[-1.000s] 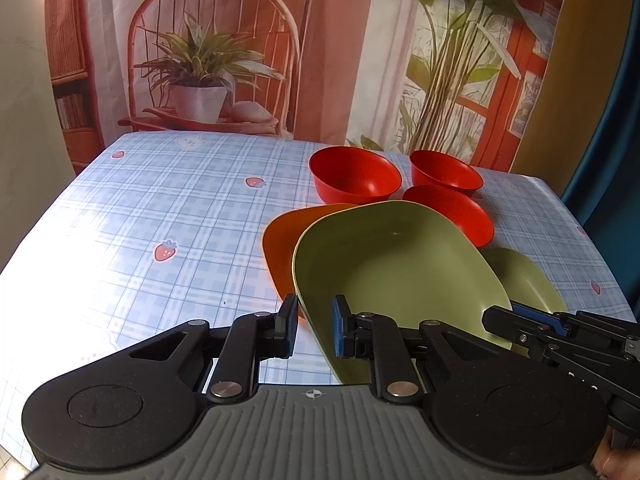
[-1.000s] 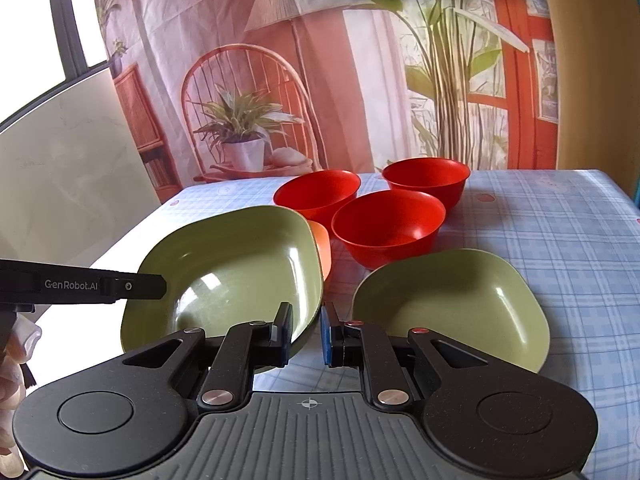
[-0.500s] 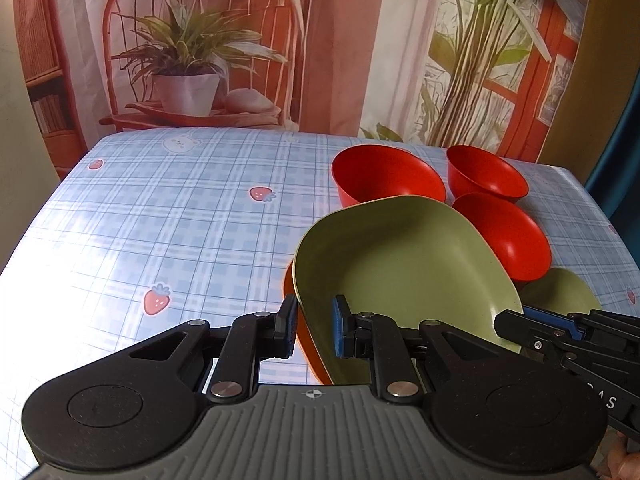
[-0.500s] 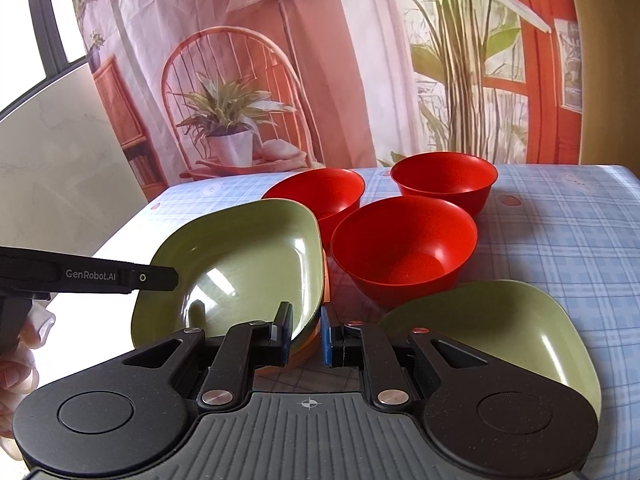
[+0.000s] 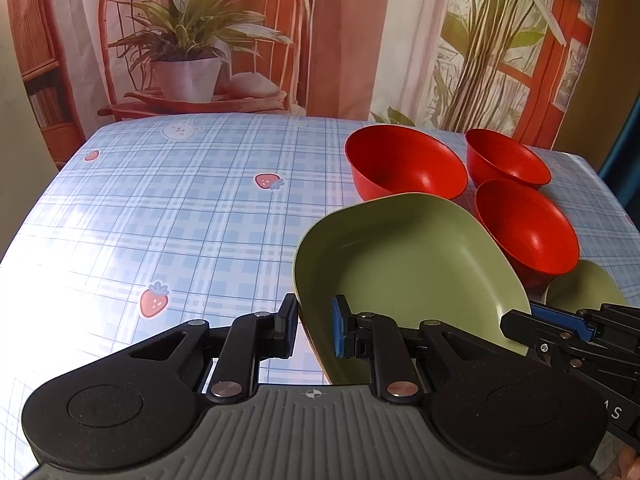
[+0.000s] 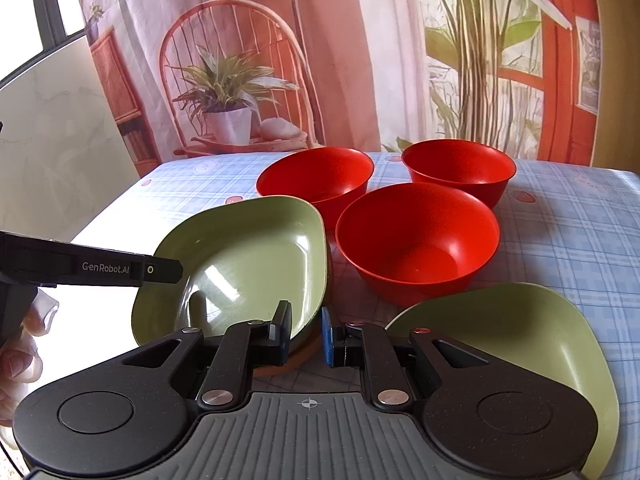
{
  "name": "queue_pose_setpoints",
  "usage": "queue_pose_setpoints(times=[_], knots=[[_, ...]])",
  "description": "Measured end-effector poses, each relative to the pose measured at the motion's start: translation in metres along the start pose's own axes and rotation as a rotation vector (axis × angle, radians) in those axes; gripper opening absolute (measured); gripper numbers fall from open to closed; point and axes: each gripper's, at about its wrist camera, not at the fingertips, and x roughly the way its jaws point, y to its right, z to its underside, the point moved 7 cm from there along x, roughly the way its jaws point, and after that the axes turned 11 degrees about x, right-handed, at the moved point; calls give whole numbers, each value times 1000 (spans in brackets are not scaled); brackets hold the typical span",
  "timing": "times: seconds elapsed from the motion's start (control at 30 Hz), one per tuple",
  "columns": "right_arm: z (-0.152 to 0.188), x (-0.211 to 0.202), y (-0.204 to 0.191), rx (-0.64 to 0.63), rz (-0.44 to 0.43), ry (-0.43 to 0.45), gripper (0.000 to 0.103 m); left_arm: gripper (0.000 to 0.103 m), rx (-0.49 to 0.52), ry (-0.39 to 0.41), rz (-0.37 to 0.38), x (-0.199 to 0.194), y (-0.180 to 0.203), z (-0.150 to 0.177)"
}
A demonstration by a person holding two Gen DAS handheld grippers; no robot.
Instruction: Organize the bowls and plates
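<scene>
One green plate point(image 6: 248, 264) already sits nested on an orange plate point(image 6: 292, 360), of which only a sliver of rim shows. The left tool point(image 5: 314, 326) straddles the green plate's near rim with its jaws apart, not clamped; the right tool point(image 6: 305, 334) is likewise open over the stack's edge. Left to do, seemingly: the second green plate point(image 6: 520, 340) lies apart at the right, and three red bowls point(image 6: 416, 232) stand unstacked behind. The worktop point(image 5: 180, 208) wears a blue checked strawberry cloth before a printed backdrop point(image 6: 360, 60) of chair and plants.
</scene>
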Motion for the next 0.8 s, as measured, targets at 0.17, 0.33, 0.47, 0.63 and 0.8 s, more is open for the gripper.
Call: queue_pose_setpoints(times=[0.17, 0.33, 0.47, 0.63, 0.8], knots=[[-1, 0, -2, -21, 14, -3, 15, 18, 16, 2, -8, 0, 2, 1], [-1, 0, -4, -39, 26, -5, 17, 23, 9, 0, -2, 1, 2, 0], [-2, -4, -4, -49, 38, 4, 18, 26, 5, 2, -6, -2, 2, 0], [-5, -13, -3, -55, 38, 21, 21, 36, -4, 25, -27, -13, 2, -2], [-11, -29, 4, -66, 38, 55, 21, 36, -7, 63, -21, -30, 14, -9]])
